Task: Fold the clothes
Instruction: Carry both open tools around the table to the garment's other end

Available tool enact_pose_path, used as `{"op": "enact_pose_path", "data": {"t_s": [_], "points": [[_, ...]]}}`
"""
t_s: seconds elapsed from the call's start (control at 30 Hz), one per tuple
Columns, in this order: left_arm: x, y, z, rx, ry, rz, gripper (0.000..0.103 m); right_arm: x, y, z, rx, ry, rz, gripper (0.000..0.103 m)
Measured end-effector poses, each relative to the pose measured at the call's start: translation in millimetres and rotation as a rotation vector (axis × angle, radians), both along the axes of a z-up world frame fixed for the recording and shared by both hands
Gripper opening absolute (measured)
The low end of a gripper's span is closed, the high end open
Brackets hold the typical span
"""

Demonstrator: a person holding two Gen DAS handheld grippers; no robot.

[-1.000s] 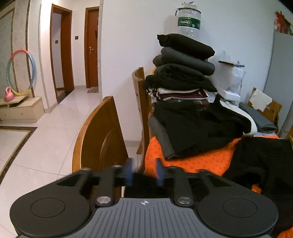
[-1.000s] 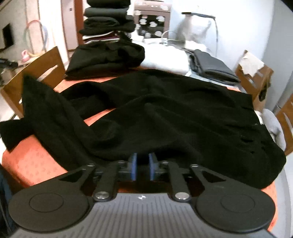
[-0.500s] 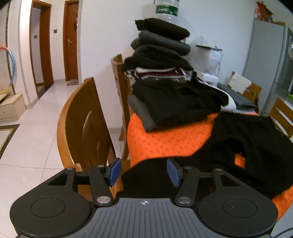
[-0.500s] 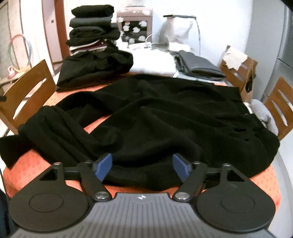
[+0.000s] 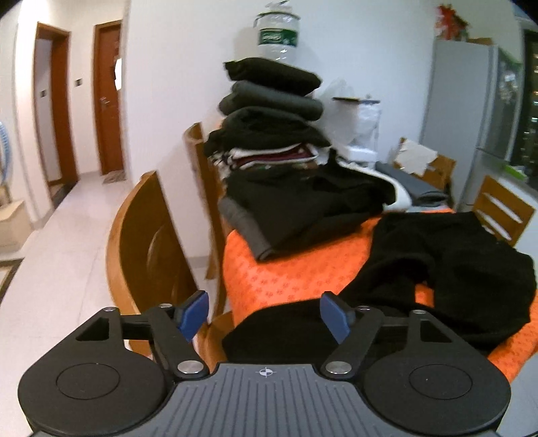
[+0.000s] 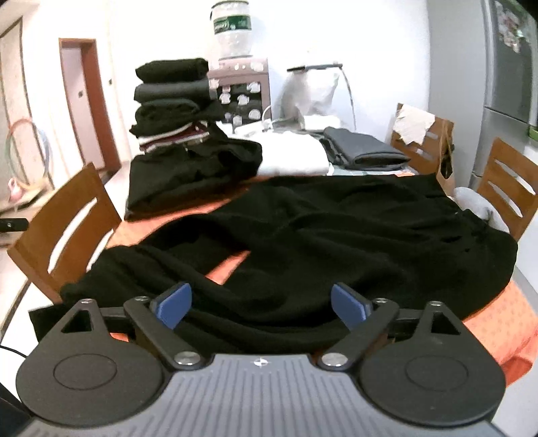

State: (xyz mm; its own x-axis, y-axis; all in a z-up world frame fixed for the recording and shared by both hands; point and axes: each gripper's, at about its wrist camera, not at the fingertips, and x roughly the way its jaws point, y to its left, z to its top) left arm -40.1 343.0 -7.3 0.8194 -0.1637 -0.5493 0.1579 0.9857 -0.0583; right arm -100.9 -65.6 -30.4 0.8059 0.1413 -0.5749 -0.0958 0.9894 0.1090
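Note:
A large black garment [image 6: 336, 242] lies rumpled across the orange tablecloth [image 6: 497, 336]; in the left wrist view its near end [image 5: 437, 275] drapes over the table corner. My left gripper [image 5: 264, 314] hovers over that corner, its jaws opening, blue pads apart with black cloth lying below and between them, not pressed. My right gripper [image 6: 260, 304] stands over the garment's near edge, its jaws also opening wide, pads clear of the cloth. A tall stack of folded clothes [image 5: 272, 114] rises at the table's far end, on top of a folded black piece [image 6: 191, 178].
Wooden chairs [image 5: 148, 255] stand at the table's left; other chairs [image 6: 504, 188] are at the right. Folded white [image 6: 292, 158] and grey [image 6: 363, 151] clothes lie at the back. A water dispenser bottle [image 6: 232, 30] and a fridge [image 5: 470, 117] stand behind. Tiled floor [image 5: 60, 269] opens to the left.
Both grippers have gone from nearly shut to wide apart, letting the black cloth go. The right one drew back along the garment's edge; the left view swung right toward the table corner.

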Motion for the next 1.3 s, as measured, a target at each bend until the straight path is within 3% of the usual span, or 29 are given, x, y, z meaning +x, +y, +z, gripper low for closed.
{"op": "enact_pose_path", "data": {"t_s": [0.23, 0.37, 0.57, 0.67, 0.83, 1.0, 1.2, 1.3], "points": [[28, 31, 16, 0.036, -0.063, -0.349, 0.085, -30, 90, 0, 0.028, -0.038, -0.192, 0.094], [43, 48, 28, 0.03, -0.082, -0.482, 0.091, -39, 141, -6, 0.067, -0.019, -0.274, 0.094], [55, 66, 36, 0.032, -0.102, -0.577, 0.091, -50, 205, -12, 0.108, 0.001, -0.284, 0.093], [66, 75, 37, -0.013, -0.078, -0.602, 0.09, -45, 232, -11, 0.107, 0.015, -0.263, 0.089], [87, 93, 36, -0.05, -0.103, -0.684, 0.091, -30, 275, -6, 0.08, 0.02, -0.275, 0.082], [127, 115, 25, -0.069, -0.12, -0.8, 0.09, -1, 323, -20, 0.075, 0.039, -0.329, 0.073], [176, 137, 20, -0.045, -0.147, -0.969, 0.09, 44, 379, -55, 0.177, 0.094, -0.461, 0.069], [193, 144, 22, -0.036, -0.154, -1.016, 0.09, 64, 389, -78, 0.292, 0.146, -0.533, 0.069]]}}
